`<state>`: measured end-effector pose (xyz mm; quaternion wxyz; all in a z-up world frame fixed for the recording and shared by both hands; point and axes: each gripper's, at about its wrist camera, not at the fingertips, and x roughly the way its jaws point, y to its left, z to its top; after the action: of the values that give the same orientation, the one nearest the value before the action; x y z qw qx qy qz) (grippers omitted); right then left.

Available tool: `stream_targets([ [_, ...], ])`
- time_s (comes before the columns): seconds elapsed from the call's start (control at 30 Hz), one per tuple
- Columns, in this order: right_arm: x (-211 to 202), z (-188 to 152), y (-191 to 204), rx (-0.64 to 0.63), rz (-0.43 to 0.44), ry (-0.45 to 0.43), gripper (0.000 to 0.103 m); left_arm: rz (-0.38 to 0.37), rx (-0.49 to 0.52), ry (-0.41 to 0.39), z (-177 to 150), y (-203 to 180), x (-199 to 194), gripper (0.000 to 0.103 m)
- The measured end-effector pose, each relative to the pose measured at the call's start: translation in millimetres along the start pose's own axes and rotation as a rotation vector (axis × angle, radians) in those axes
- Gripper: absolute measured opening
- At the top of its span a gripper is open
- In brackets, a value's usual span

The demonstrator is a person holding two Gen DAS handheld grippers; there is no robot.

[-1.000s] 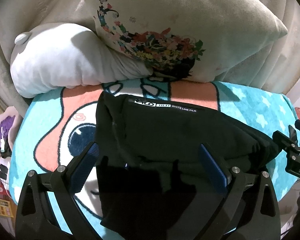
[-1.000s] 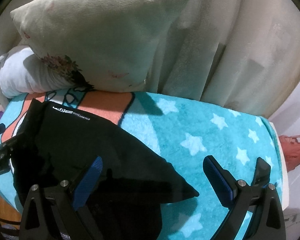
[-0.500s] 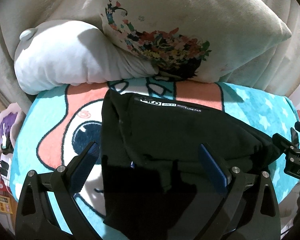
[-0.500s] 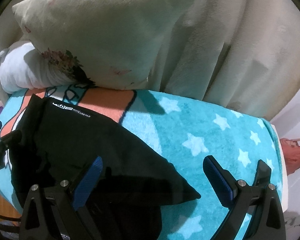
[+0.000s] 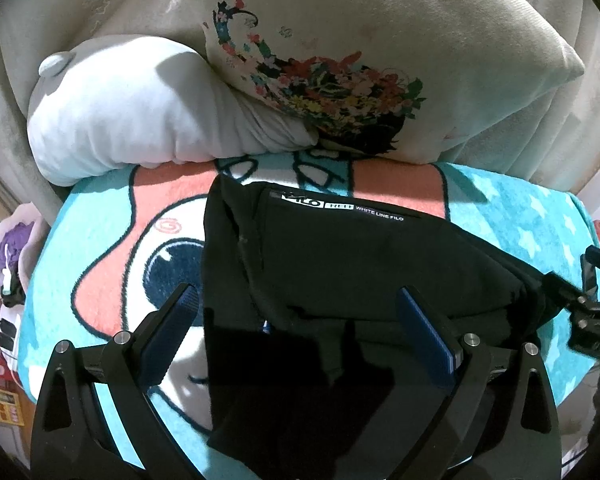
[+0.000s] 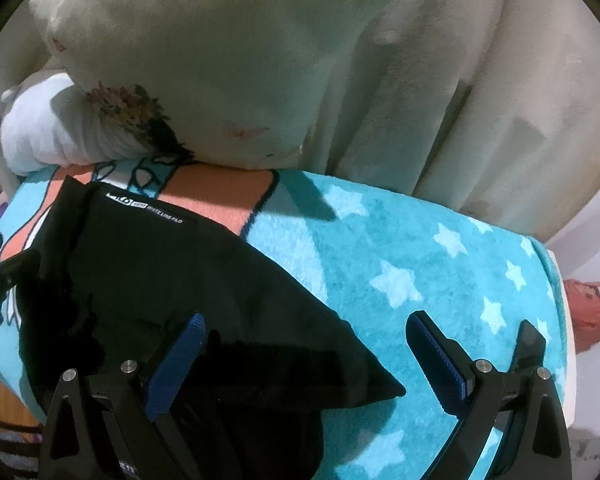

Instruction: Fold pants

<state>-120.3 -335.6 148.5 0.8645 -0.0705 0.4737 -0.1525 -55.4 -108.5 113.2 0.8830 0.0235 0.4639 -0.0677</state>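
Observation:
Black pants lie folded on a turquoise cartoon blanket, a white printed label along their far edge. My left gripper hovers open above their near part, blue pads wide apart and holding nothing. The same pants fill the left half of the right wrist view, ending in a pointed corner at the near right. My right gripper is open over that corner, its left finger above the cloth and its right finger above bare blanket. The right gripper's tip shows at the left wrist view's right edge.
A cream floral cushion leans against the back, with a white plush pillow to its left. Pale curtains hang behind the blanket. Small clutter sits off the blanket's left edge, and something red lies past its right edge.
Both grippers have drawn slightly back and tilted upward, so the cushions sit lower in each view. The pants have not moved and both grippers stayed open.

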Motion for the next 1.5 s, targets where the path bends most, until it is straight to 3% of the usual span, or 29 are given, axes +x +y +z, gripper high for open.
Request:
stream_targets([
  [0.23, 19.4, -17.9, -85.6, 0.248, 0.103, 0.066, 0.1, 0.015, -0.016, -0.009, 8.7, 27.0, 9.1, 0.099],
  [0.3, 23.6, -21.9, -94.3, 0.273, 0.13, 0.076, 0.1, 0.03, -0.025, -0.004, 13.9, 37.4, 17.2, 0.099],
  [0.53, 52.9, -21.4, -62.2, 0.127, 0.229, 0.127, 0.1, -0.007, -0.066, 0.05, 28.7, 64.9, 54.4, 0.099],
  [0.57, 60.7, -22.4, -56.6, 0.102, 0.24, 0.138, 0.094, -0.002, -0.072, 0.062, 30.6, 67.2, 60.2, 0.099],
  [0.6, 69.2, -23.5, -51.5, 0.088, 0.281, 0.158, 0.075, -0.003, -0.079, 0.069, 32.5, 69.6, 65.8, 0.099],
  [0.67, 80.1, -26.1, -48.8, 0.098, 0.337, 0.182, 0.053, -0.015, -0.086, 0.081, 34.9, 71.9, 76.2, 0.099],
  [0.73, 82.2, -25.9, -45.1, 0.063, 0.318, 0.169, 0.039, -0.016, -0.081, 0.116, 35.3, 71.5, 90.2, 0.099],
  [0.77, 80.1, -23.4, -44.4, 0.043, 0.317, 0.157, 0.026, -0.02, -0.073, 0.13, 35.0, 70.4, 97.0, 0.099],
  [0.87, 70.3, -5.0, -45.3, -0.026, 0.234, 0.107, 0.014, -0.009, -0.061, 0.137, 35.9, 67.8, 106.2, 0.099],
  [0.9, 66.8, 4.4, -46.6, -0.058, 0.167, 0.07, 0.013, -0.01, -0.062, 0.132, 36.8, 67.4, 106.3, 0.099],
  [1.0, 71.7, 29.7, -61.2, -0.043, 0.092, 0.011, 0.013, -0.011, -0.064, 0.094, 43.7, 67.4, 103.7, 0.099],
  [1.13, 113.0, 45.0, -64.7, -0.018, -0.014, -0.01, 0.013, 0.01, -0.054, 0.094, 47.9, 66.9, 109.8, 0.099],
  [1.2, 135.8, 43.4, -63.2, 0.011, 0.018, 0.081, 0.015, 0.002, -0.061, 0.116, 46.0, 69.5, 109.2, 0.099],
  [1.27, 128.1, 42.3, -69.2, 0.034, 0.054, 0.084, 0.021, -0.019, -0.077, 0.099, 42.8, 74.6, 99.0, 0.099],
  [1.33, 107.9, 36.6, -81.5, 0.089, 0.11, 0.076, 0.032, -0.043, -0.096, 0.08, 37.3, 81.7, 81.6, 0.099],
  [1.37, 95.7, 30.5, -88.2, 0.125, 0.149, 0.081, 0.045, -0.056, -0.107, 0.075, 34.1, 85.6, 73.3, 0.099],
  [1.4, 87.2, 24.9, -91.4, 0.145, 0.187, 0.088, 0.051, -0.071, -0.127, 0.071, 28.7, 91.3, 63.2, 0.099],
  [1.5, 65.1, -5.2, -84.7, 0.155, 0.347, 0.141, 0.051, -0.137, -0.199, 0.072, 8.2, 104.8, 41.1, 0.099],
])
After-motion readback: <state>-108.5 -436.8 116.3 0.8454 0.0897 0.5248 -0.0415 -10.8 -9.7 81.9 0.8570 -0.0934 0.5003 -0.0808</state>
